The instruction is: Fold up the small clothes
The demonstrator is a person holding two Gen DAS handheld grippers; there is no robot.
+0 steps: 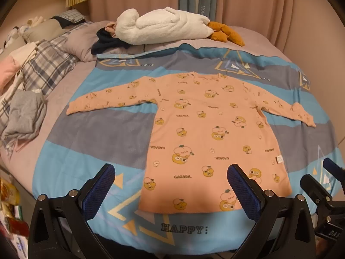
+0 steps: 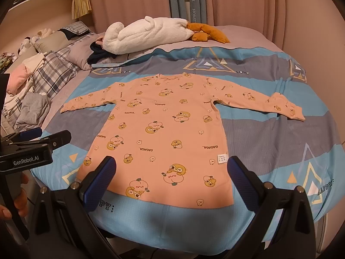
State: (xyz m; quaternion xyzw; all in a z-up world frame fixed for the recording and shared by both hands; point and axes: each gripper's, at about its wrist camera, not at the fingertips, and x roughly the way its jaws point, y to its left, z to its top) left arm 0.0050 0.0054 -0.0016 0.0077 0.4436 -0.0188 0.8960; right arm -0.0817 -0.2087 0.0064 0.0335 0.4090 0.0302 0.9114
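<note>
Clothes are piling up along the far left: a crumpled grey garment (image 1: pixel 24 116) is lying beside a plaid duvet (image 1: pixel 50 64), with a pink bundle (image 1: pixel 7 71) sitting just past them at the edge of the bed. Next over, the left gripper (image 1: pixel 171 187) is hovering above the near edge of the blue and grey bedspread (image 1: pixel 97 129), its 2 blue-padded fingers (image 1: pixel 99 190) spread wide and gripping nothing at all. Its left finger is sitting over bare bedspread, and the right one is overlapping the shirt's hem.

Moving to the middle, the peach long-sleeved shirt (image 1: pixel 207 133) is lying flat on that bedspread with both sleeves stretched out sideways, collar pointing away and the hem nearest the grippers. A small white label (image 2: pixel 222 158) is showing near its right side seam. Behind it, a white plush toy (image 1: pixel 161 26) with orange feet is resting at the far end.

Over on the right, the right gripper (image 2: pixel 171 179) is hanging above the hem too, jaws just as wide apart, holding nothing.
</note>
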